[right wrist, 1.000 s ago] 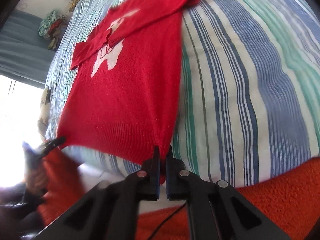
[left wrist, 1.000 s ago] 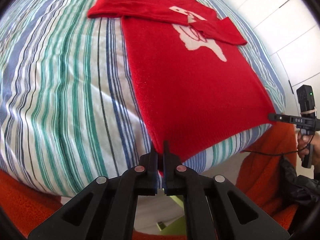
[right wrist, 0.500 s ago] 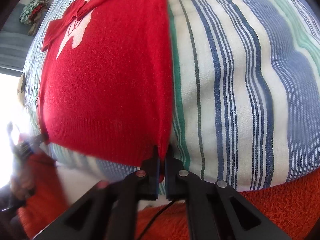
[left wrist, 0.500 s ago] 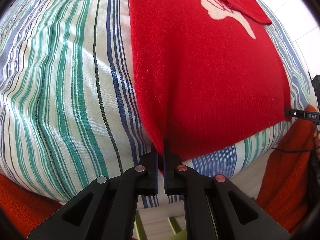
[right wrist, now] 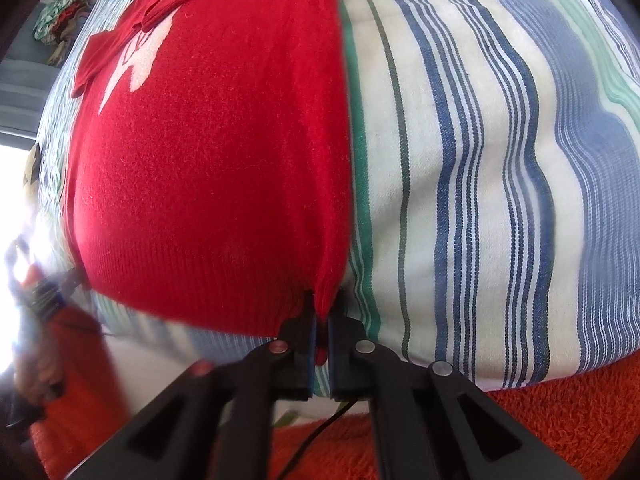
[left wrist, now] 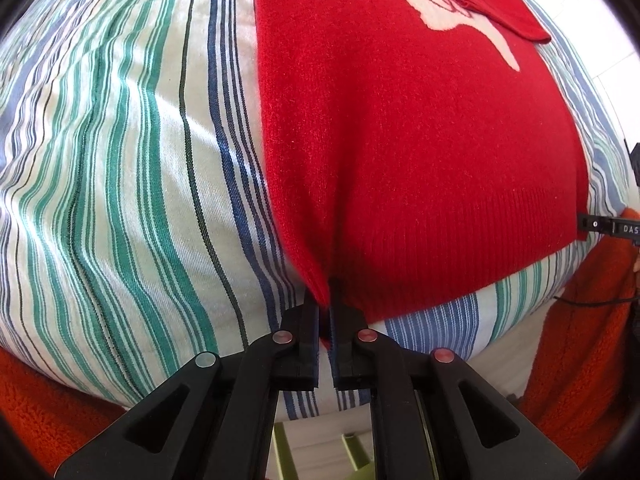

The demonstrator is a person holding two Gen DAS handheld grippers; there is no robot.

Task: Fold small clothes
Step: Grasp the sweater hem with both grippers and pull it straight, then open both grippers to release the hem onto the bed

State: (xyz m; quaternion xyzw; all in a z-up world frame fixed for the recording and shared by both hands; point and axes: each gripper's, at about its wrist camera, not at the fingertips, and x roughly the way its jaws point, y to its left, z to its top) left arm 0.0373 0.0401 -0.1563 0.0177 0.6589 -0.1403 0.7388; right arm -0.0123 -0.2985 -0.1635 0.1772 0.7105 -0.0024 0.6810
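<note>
**Both grippers clamped on the sweater's hem corners**

At the bottom centre of the left wrist view, the left gripper (left wrist: 325, 300) has its black jaws closed tight on the lower left corner of the red knitted sweater (left wrist: 420, 152), a sliver of red fabric showing in the narrow slit between them. In the right wrist view, the right gripper (right wrist: 322, 312) sits likewise at the bottom centre, its jaws pinched together on the opposite hem corner of the red knitted sweater (right wrist: 224, 160), which bunches into a small fold as it enters them.

Orange fleecy fabric (left wrist: 580, 340) fills the lower corners of both views, below the edge of the bed. A thin black cable (right wrist: 320, 432) trails down between the right gripper's arms.

Just past the jaws, the ribbed hem runs across the middle of each frame, hanging near the bed's front edge. At the right edge of the left wrist view the tip of the other gripper, black with white lettering, touches the far hem corner.

The sweater lies flat on the blue, green and white striped bedsheet (left wrist: 120, 160), which covers the left half of the left view and the right half of the right view.

Farthest off, at the top of each frame, a white motif (left wrist: 452, 12) marks the chest, partly covered by a sleeve (left wrist: 508, 12) folded across it. In the upper left corner of the right wrist view a blurred heap of patterned cloth (right wrist: 60, 16) lies beyond the bed.
</note>
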